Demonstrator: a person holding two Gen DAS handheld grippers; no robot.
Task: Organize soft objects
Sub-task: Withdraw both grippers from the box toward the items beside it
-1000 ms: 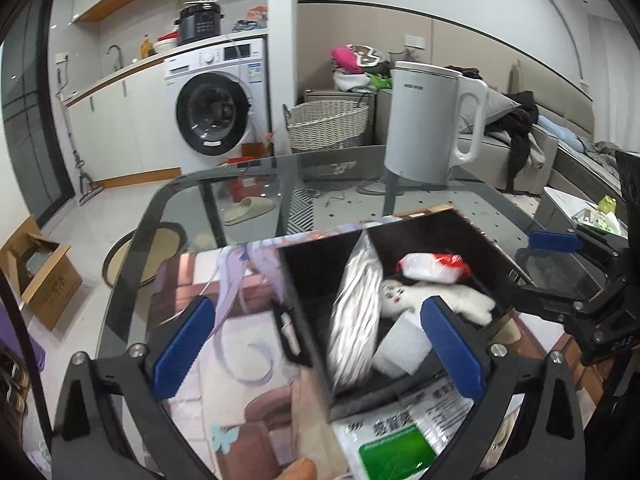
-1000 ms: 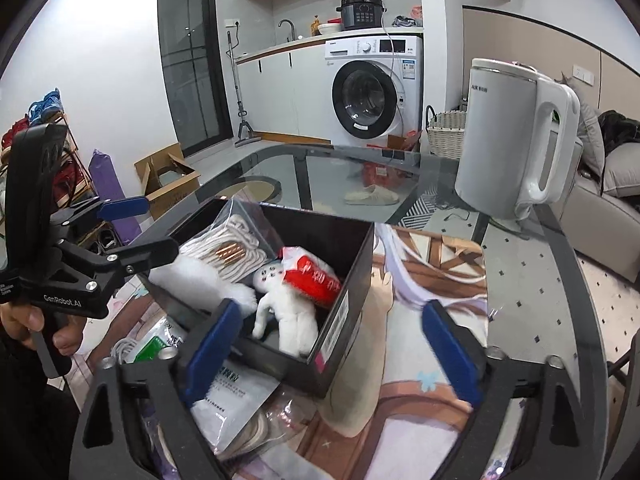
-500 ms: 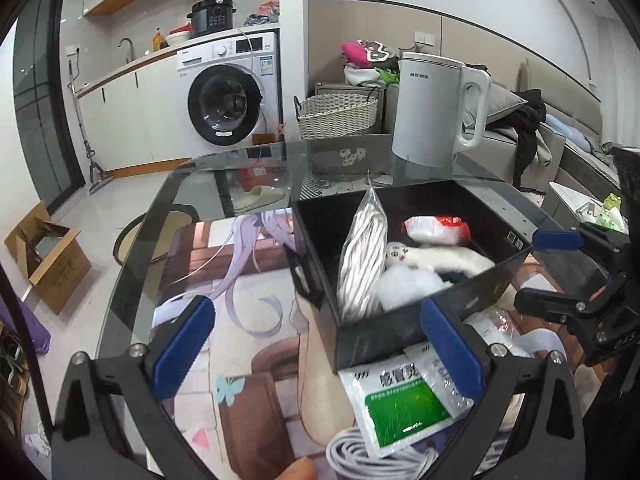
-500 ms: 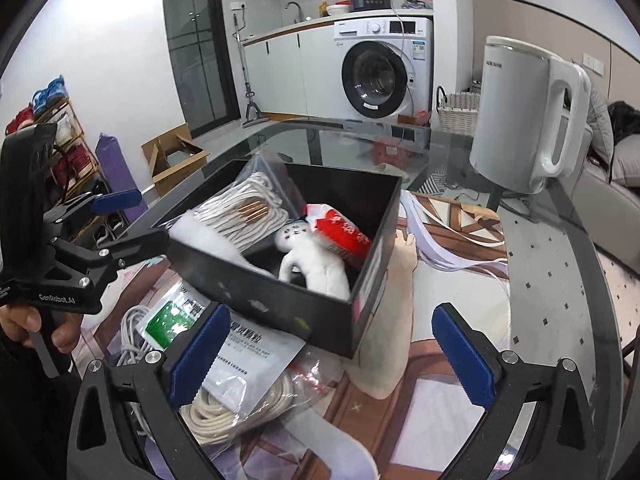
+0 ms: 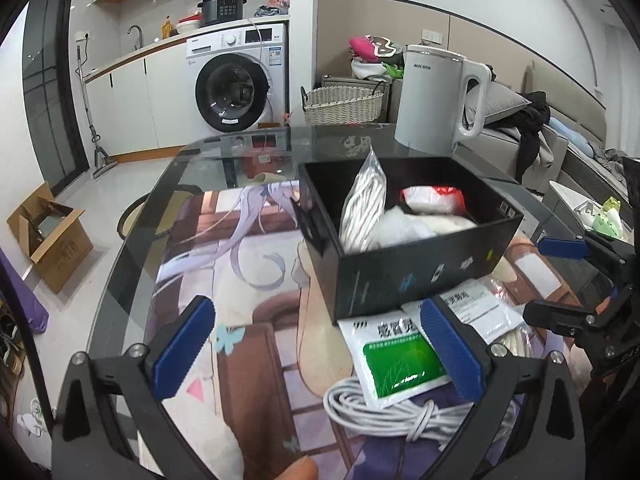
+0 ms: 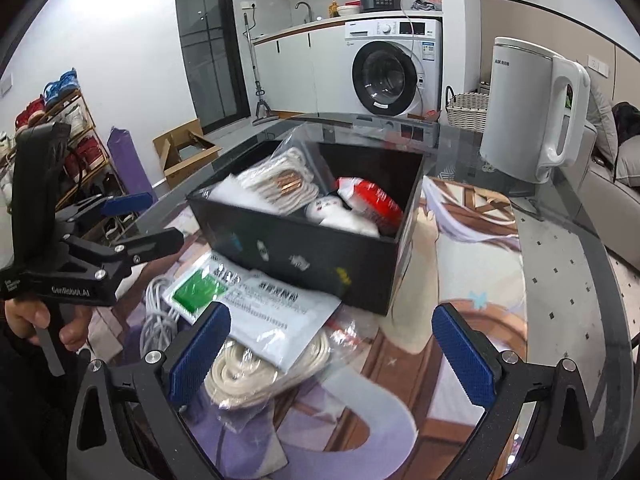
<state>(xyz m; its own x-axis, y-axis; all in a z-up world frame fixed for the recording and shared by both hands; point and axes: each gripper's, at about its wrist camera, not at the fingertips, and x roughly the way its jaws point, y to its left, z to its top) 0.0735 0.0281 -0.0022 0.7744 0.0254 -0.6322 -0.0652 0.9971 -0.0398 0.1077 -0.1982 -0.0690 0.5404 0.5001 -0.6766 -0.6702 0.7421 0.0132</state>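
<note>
Presently black box (image 5: 420, 276) beyond both open, empty jaws.

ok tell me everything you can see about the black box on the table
The black box is an open-topped rectangular carton, glossy like coated cardboard, with small printed icons on its near wall. It sits upright on the illustrated mat, its near edge over white packets. Inside stand a bagged white rope, a red and white pouch and a white plush. Neither gripper touches it.
</note>
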